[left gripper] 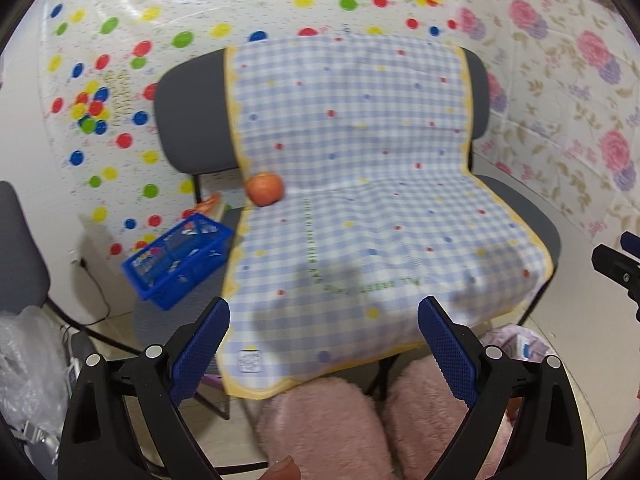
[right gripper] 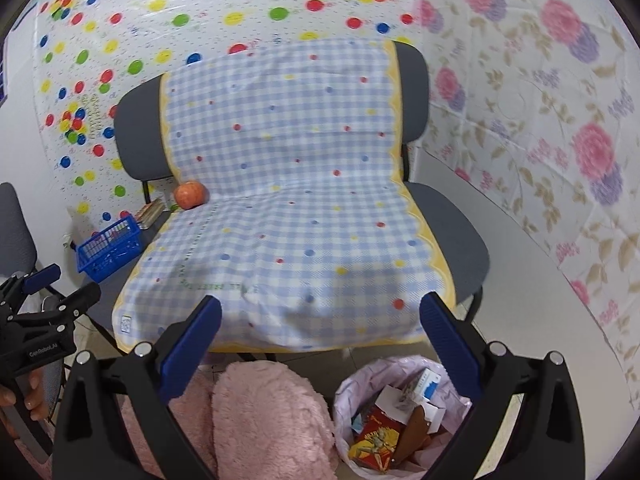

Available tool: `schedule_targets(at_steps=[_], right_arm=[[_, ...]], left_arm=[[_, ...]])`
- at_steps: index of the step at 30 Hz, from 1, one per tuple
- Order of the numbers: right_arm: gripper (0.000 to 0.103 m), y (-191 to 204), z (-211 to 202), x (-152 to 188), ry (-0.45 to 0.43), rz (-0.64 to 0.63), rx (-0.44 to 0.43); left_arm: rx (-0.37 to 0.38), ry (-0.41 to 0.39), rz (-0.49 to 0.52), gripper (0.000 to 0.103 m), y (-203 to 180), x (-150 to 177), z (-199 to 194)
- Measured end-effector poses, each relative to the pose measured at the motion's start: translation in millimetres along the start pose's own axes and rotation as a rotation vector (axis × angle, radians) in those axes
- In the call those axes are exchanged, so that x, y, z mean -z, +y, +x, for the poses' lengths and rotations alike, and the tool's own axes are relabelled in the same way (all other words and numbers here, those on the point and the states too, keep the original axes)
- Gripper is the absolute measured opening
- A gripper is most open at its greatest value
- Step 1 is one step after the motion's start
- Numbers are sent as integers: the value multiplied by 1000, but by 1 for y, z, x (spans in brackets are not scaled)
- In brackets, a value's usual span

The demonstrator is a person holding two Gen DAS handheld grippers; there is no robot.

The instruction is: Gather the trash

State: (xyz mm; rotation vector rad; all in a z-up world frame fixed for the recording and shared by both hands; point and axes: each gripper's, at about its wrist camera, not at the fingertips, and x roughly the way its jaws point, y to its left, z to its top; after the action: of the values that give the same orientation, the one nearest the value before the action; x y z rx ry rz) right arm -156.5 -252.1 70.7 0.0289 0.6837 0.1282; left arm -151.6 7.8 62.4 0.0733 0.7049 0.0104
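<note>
A gray chair (right gripper: 460,236) stands in the middle, with a blue checked cloth (right gripper: 288,208) spread over its back and seat. Everything here is told from that chair.

Far to the left of the chair, on the floor, sits a blue basket (left gripper: 176,264) with small things in it. It is too blurry to say what they are.

At the left edge of the seat, right where the seat meets the back, rests a round orange fruit (left gripper: 264,189). It is the only loose thing on the chair, so it is probably the next thing to pick up. It looks smooth and firm, and not heavy. It could roll, so the best hold is around its fat middle, one finger on each side, with a gentle squeeze.

In front of the chair hangs the left gripper (left gripper: 324,344). Its fingers are spread wide and hold nothing. The right gripper (right gripper: 320,340) hangs there too, also spread wide and empty.

Below the front right corner of the seat stands a trash bin (right gripper: 348,392) with a pink bag. Boxes and wrappers already lie inside it.
</note>
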Motion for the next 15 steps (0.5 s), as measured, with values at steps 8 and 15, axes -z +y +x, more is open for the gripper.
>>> schedule_targets(at_steps=[8,15], right_arm=[[97,18,6,-9,-10,-26,-35],[97,27,11,-10,3,-51,-36]], left_arm=[[-31,-5,-52,94,23,-3,0],[-27,-8,-61,94,28,-3,1]])
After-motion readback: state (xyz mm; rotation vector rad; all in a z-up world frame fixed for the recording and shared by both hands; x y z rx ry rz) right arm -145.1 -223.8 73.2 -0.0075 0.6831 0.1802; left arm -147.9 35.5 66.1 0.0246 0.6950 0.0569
